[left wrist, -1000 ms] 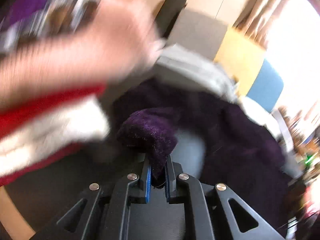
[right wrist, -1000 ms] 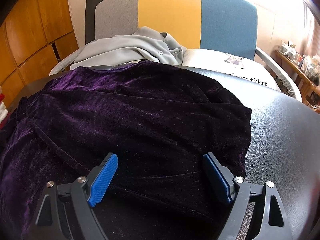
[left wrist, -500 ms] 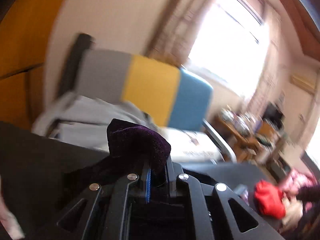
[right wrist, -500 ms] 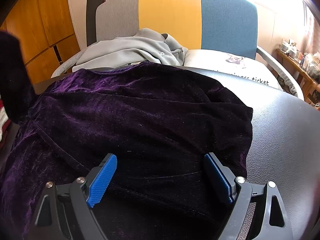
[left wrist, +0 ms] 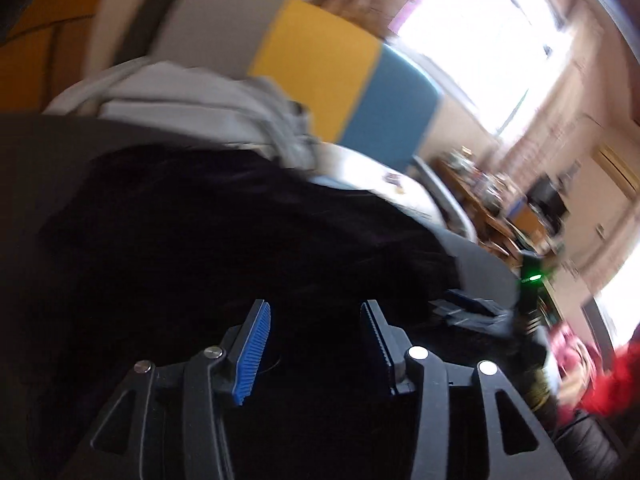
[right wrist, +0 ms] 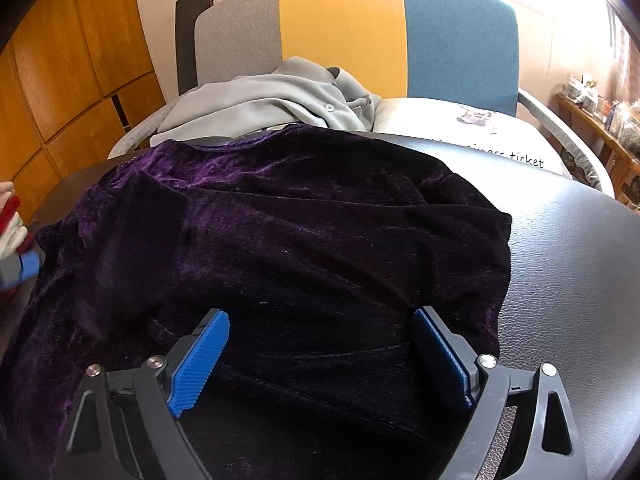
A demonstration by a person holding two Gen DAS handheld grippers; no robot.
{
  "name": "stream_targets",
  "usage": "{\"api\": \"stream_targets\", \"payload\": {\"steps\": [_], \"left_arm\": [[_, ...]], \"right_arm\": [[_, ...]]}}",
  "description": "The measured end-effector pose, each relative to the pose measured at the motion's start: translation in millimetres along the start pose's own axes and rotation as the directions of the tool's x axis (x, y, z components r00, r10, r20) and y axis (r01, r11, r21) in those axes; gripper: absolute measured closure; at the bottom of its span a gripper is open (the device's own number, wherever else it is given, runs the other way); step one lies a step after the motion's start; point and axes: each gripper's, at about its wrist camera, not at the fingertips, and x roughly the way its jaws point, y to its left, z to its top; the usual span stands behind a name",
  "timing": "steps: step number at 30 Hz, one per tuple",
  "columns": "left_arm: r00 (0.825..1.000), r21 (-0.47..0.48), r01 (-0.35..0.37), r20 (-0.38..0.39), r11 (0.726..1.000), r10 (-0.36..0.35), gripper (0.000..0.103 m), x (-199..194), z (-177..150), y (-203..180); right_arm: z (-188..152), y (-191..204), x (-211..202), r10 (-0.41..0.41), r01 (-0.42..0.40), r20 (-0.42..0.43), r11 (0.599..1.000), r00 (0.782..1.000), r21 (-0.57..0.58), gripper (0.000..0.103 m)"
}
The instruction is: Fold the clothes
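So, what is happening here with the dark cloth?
A person with a claw in each hand is folding a purple velvet garment on a black table. The left claw and the right claw are both open above the cloth, gripping nothing. A grey garment waits on the chair behind.

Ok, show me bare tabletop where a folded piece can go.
Bare: the black table right of the purple garment, up to its far edge. Crowded: the left edge, with red and white cloth; the chair holds a grey garment.

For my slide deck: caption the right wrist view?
Open right gripper poised over a purple velvet garment on a black table.
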Motion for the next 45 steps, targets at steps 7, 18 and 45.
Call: {"api": "stream_targets", "payload": {"steps": [7,18,45], "left_arm": [[1.0,-0.078,0.005,-0.015,0.997,-0.007,0.055,-17,-36,59],[0.998,-0.13,0.069,0.009,0.989,-0.069,0.055,-19,-39,69],[1.0,-0.081,0.031,0.002,0.996,-0.03,0.053,-40,-1,74]], "right_arm": [[2,-8,-32,0.07,-0.078,0.086,0.993,0.994,0.093,0.009],[31,69,-13,0.189,-0.19,0.028,0.979,0.982,0.077,0.048],[106,19,-107,0.007,-0.02,0.102,0.992,0.995,0.127,0.097]]}}
